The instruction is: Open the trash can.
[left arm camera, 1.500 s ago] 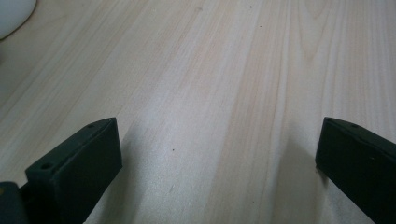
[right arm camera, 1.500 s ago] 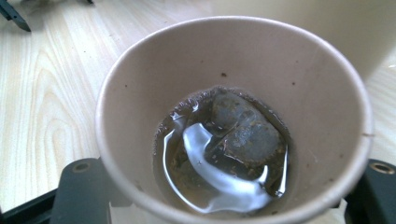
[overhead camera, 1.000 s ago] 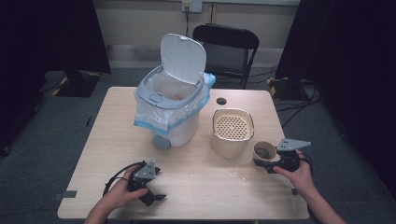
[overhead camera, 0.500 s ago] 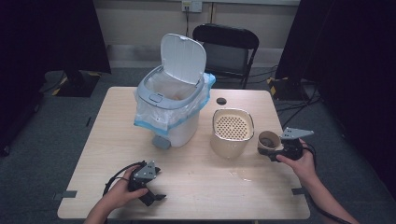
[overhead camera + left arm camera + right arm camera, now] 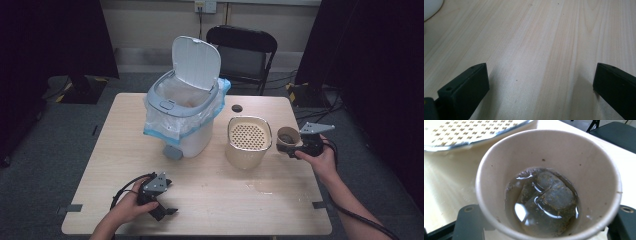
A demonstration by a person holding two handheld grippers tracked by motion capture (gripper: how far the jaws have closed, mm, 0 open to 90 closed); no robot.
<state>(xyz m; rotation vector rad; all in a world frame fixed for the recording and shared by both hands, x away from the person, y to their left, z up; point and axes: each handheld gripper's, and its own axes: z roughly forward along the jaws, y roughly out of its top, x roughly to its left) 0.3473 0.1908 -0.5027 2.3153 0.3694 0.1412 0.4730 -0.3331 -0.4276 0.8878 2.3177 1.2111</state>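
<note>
At the centre of the high view, on the desk (image 5: 200, 200), stands a white bin (image 5: 182, 120) with its lid up and a blue-edged liner; to its right sits a cream strainer pot (image 5: 247, 141). Right of that pot, the right gripper (image 5: 295, 147) pinches a paper cup (image 5: 288, 139) with tea and a teabag (image 5: 549, 200), held off the desk. Judging by this, the step in hand is carrying the cup to the strainer; next it needs tipping over the perforated top without spilling. At lower left, the left gripper (image 5: 165, 207) rests with jaws spread.
</note>
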